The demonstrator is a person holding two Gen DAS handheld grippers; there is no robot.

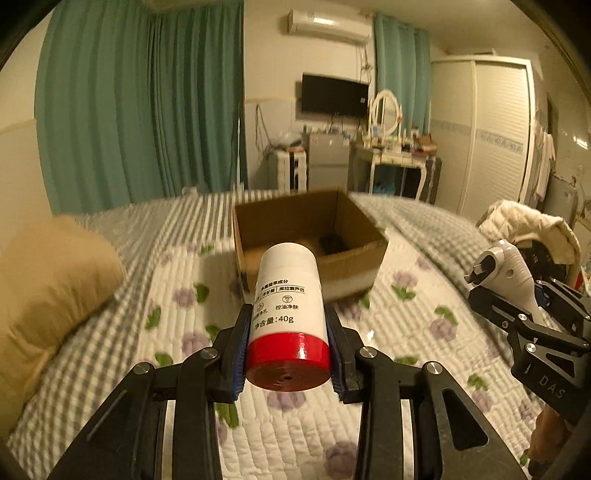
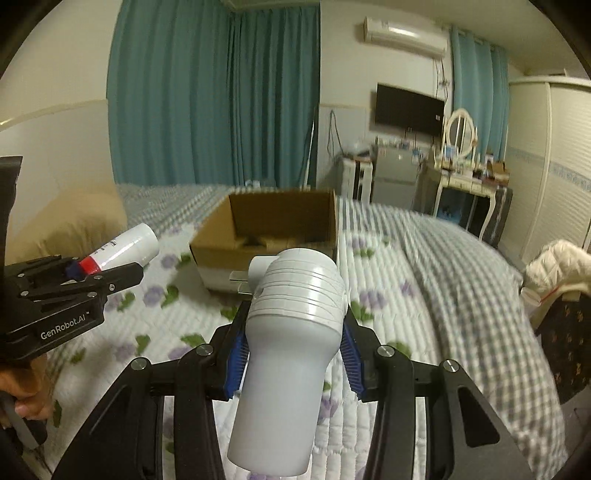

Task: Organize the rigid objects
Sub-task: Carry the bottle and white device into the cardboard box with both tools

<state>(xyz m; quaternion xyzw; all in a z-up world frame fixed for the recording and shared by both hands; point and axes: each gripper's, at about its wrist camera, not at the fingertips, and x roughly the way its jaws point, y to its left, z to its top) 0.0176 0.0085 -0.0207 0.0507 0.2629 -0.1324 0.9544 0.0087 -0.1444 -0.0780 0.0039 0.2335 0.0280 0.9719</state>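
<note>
Bedding covers the whole work area: a quilted bedspread (image 1: pixel 295 424) with purple flowers and green leaves lies near, and a grey-and-white checked blanket (image 2: pixel 461 280) lies beyond it and to the right. A tan pillow (image 1: pixel 48 295) sits at the left. Teal curtains (image 1: pixel 140 110), a wall air conditioner (image 1: pixel 328 26), a dark television (image 1: pixel 334 94), a dressing table with an oval mirror (image 1: pixel 384 110) and a white wardrobe (image 1: pixel 491 129) line the far walls.

An open cardboard box (image 1: pixel 354 258) stands on the bed, far of both tools; something dark lies inside it.

The left tool (image 1: pixel 288 354) grips a smooth white cylindrical bottle (image 1: pixel 286 295) with printed black text and a glossy red cap, cap end nearest the camera. The right tool (image 2: pixel 293 347) grips a white plastic plug adapter (image 2: pixel 291 332), ribbed around its wide middle, round barrel near, metal prongs toward the box. Both items are held above the bedspread, near the box.
</note>
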